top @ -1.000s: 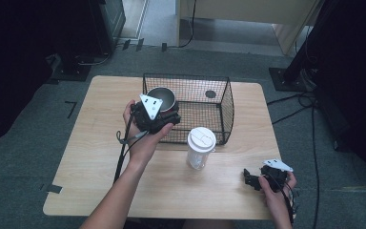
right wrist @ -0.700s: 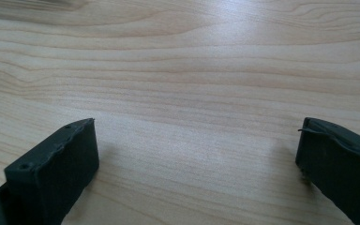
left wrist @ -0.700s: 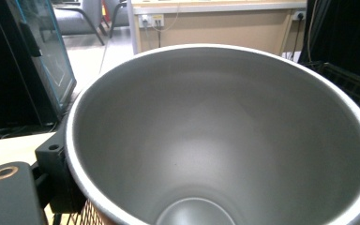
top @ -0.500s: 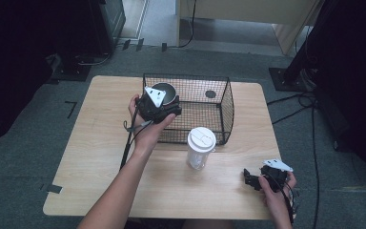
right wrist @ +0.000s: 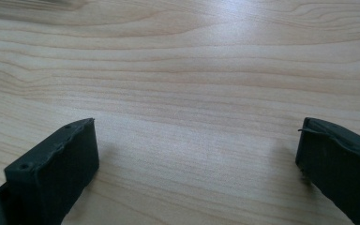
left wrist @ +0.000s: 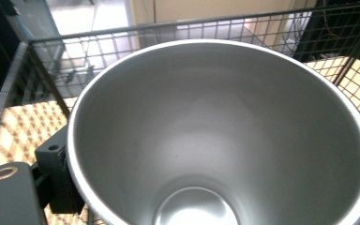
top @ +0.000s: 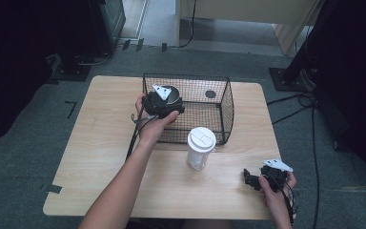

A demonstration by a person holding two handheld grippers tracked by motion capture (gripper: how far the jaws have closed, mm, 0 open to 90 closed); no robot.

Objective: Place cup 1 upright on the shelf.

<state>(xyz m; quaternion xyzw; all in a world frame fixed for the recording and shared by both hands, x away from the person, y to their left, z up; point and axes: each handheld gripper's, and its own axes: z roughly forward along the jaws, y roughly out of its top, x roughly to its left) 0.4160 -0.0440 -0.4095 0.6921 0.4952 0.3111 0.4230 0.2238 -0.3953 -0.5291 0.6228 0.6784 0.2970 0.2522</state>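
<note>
I hold the steel cup (left wrist: pixel 215 140) clamped in my left gripper (top: pixel 164 102) just over the basket (top: pixel 219 107) rim, upright for lowering inside, while my right gripper (top: pixel 267 177) rests spread on the table (top: pixel 100 138)

Brushed matt metal cup (left wrist: pixel 215 140), black wire basket (top: pixel 219 102), pale smooth wood table (right wrist: pixel 192 70)

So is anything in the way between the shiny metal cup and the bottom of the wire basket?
Nothing visible. The left hand-held gripper holds the metal cup by its rim, already past the wire basket wall. The basket floor around it looks bare. The lidded plastic cup stands outside, in front.
</note>
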